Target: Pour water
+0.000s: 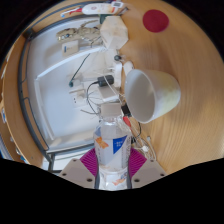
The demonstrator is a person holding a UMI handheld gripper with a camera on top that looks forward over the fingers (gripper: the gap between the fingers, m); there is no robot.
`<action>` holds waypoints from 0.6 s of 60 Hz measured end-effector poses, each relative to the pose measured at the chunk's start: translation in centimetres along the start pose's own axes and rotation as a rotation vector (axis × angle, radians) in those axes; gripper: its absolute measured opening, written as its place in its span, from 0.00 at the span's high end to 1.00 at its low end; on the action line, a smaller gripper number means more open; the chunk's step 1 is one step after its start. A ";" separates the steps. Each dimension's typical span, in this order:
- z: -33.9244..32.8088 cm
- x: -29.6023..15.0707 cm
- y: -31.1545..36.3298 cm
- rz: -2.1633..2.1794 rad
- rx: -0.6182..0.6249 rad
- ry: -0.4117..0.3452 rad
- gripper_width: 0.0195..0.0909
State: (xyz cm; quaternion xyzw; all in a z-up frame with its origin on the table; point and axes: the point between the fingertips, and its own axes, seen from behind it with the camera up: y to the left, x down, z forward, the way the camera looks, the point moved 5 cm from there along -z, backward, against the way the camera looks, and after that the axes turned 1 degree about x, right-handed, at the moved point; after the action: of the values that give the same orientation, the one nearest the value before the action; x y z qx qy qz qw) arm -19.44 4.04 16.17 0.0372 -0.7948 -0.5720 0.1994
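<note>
A clear plastic water bottle (112, 148) with a blue-and-white label stands upright between my fingers, and my gripper (113, 165) is shut on it, both magenta pads (92, 160) pressing its sides. Its neck and cap reach up toward a white cup (153, 93) that lies tilted with its mouth toward me, just beyond and to the right of the bottle. The bottle's base is hidden between the fingers.
A white tray-like surface (55, 85) with cables (88, 92) and small devices lies beyond on the left. The wooden table (190, 130) extends right. A red round disc (156, 20) sits far back, with a clear bag (113, 33) near it.
</note>
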 end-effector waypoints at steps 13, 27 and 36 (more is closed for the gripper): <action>0.4 -0.6 -0.2 0.212 0.025 0.020 0.76; 0.1 -1.1 -0.3 0.235 0.045 0.036 0.76; -0.4 -0.8 1.5 0.135 0.036 0.050 0.76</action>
State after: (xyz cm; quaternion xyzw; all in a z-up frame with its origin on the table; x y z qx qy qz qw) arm -18.35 4.44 17.46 0.0015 -0.8003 -0.5419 0.2567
